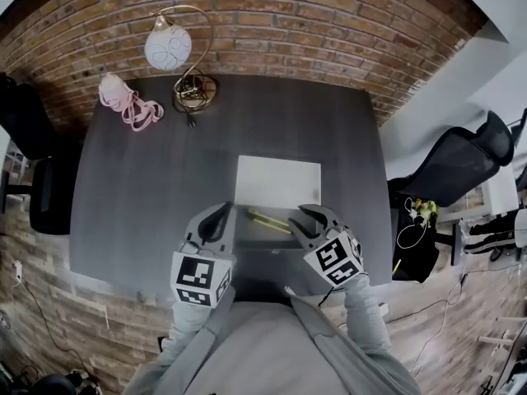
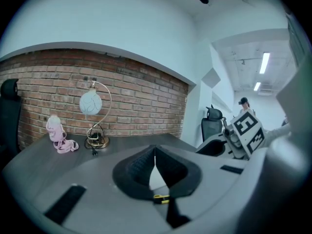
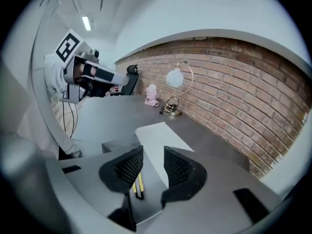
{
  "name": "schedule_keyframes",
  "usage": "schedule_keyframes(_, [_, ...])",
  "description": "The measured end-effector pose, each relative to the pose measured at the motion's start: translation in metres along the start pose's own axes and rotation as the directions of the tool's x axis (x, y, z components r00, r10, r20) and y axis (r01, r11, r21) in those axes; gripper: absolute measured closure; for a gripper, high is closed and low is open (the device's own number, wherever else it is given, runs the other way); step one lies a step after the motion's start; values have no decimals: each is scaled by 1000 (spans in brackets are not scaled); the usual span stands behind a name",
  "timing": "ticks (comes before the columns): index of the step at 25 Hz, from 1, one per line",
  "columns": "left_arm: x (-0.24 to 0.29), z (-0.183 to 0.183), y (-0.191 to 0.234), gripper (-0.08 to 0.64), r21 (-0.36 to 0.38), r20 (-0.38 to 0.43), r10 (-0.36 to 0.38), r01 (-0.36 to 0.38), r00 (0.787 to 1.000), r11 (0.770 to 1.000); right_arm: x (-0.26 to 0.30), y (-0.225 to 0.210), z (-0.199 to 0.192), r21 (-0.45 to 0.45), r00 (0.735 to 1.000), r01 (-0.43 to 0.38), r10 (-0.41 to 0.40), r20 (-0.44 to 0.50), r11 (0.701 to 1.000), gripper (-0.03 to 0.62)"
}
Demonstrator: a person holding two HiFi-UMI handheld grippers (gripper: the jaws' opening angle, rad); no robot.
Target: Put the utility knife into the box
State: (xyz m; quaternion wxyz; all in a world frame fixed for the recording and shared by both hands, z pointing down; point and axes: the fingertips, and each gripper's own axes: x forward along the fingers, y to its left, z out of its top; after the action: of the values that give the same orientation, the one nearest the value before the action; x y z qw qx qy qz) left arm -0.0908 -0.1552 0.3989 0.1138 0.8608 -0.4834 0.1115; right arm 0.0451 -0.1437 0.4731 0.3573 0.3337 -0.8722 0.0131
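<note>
The dark table (image 1: 140,188) fills the head view, with a brick wall (image 1: 329,23) along its far edge and a black office chair (image 1: 461,163) off its right edge. Only the left gripper view looks past the wall into a bright corridor with ceiling lights (image 2: 264,62), where a person (image 2: 243,106) stands far off. Only the right gripper view looks down into the box.

The box (image 1: 255,237) sits at the middle of the near edge, its white lid (image 1: 277,179) thrown open and lying flat toward the far edge. A lamp (image 1: 169,46) with a round shade stands at the far edge, left of middle. A pink bundle (image 1: 130,105) lies near the far left corner. Both are well apart from the box.

The left gripper (image 1: 221,212) hangs over the box's left end, its jaws pressed together at the tips with nothing between them. The right gripper (image 1: 305,215) hangs over the right end, jaws apart and empty.

The yellow utility knife (image 1: 269,219) lies flat on the box floor, between the two grippers and touched by neither. In the right gripper view the utility knife (image 3: 138,186) shows just beneath the left jaw.
</note>
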Motion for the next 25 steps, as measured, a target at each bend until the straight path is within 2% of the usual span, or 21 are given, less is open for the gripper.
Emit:
schedule_keyframes(5, [-4,14,-3,540,14,28,4,-4,1000,1000,-33,-22,30,127,983,57,-78,166,990,453])
schedule_keyframes(9, [-6,24,-7,540,30,46,4,-5,999,1000,-56,-37,54,218,944,84,-148,296,972,454])
schedule_keyframes(12, [-7,31,-12,540,38,59,3,-5,998,999,-72,-40,68,254,910,85,-178,373,963,464])
schedule_keyframes(18, [-9,40,-18,540,44,80,7,-10,997,999,-100,-41,84,301,857,77,-218,467,950,509])
schedule_keyframes(25, [-8,39,-26,540,35,80,-5,2,997,999,-123,-41,83,372,807,79,-278,521,925,551])
